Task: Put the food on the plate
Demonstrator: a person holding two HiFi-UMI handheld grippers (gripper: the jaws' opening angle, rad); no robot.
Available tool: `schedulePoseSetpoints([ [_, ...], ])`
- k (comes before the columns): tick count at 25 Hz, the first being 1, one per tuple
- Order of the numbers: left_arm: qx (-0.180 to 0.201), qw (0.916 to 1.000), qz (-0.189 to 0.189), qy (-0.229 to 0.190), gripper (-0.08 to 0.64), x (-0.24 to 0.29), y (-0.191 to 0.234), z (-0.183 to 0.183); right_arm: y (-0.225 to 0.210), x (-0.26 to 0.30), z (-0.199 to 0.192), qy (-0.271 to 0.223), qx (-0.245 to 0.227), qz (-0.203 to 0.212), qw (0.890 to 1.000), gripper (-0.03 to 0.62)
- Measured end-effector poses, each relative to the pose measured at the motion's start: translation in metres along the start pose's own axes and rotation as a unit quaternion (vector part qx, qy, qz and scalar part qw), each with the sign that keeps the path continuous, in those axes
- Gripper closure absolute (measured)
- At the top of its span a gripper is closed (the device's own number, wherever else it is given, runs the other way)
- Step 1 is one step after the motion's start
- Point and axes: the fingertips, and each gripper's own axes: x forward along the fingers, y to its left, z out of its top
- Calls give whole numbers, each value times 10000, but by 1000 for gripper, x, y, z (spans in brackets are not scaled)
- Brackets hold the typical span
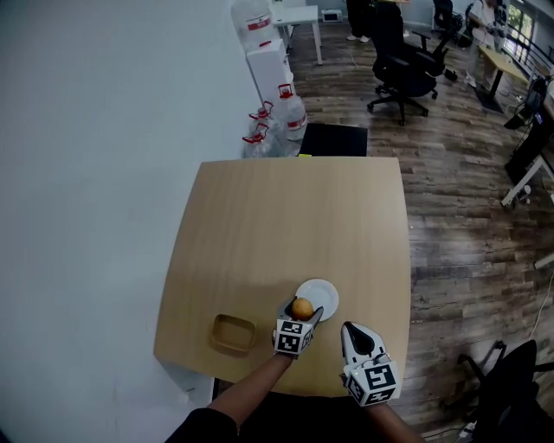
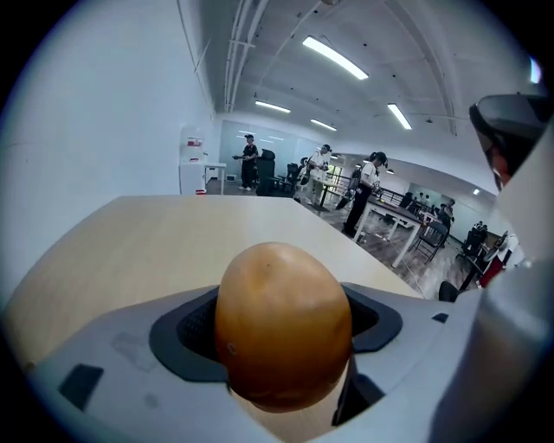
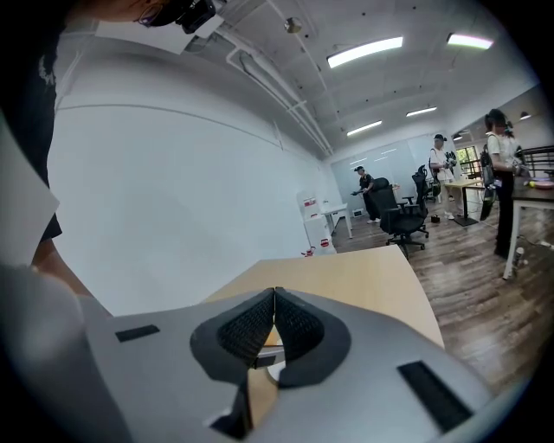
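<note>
Right tongs [image 3: 274, 298] pressed together — left tongs [image 1: 300, 305] clamped on round orange food [image 2: 279, 329] at white plate [image 1: 325, 294] edge.

No legible word, number or brand in any view; black-and-white square-patterned marker cube [image 1: 293, 337] of the left gripper [image 1: 301, 309] and matching marker cube [image 1: 374, 381] of the right gripper [image 1: 351, 330], at the near edge of the light wooden table [image 1: 286, 225]: block patterns only, no letters; red label [image 1: 260, 23] on the clear plastic bottle atop the tall white water dispenser [image 1: 270, 65], beyond the table's far edge: too small to read.
</note>
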Motion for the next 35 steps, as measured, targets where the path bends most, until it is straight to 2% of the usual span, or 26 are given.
schedulePoseSetpoints([
  [4, 95, 9993, -67, 342, 216, 28, 5, -14, -14, 2, -6, 71, 53, -93, 9999, 532],
  [10, 559, 9956, -247, 710, 216, 58, 4, -28, -33, 2, -6, 164, 92, -285, 9994, 532],
  [20, 471, 9911, -334, 1197, 216, 76, 7, -49, -50, 2, -3, 141, 153, -404, 9990, 532],
  [28, 423, 9917, -328, 1170, 216, 79, 3, -47, -54, -2, -6, 169, 127, -386, 9990, 532],
  [35, 452, 9960, -252, 732, 216, 70, 8, -23, -47, -3, -6, 214, -11, -396, 9990, 532],
])
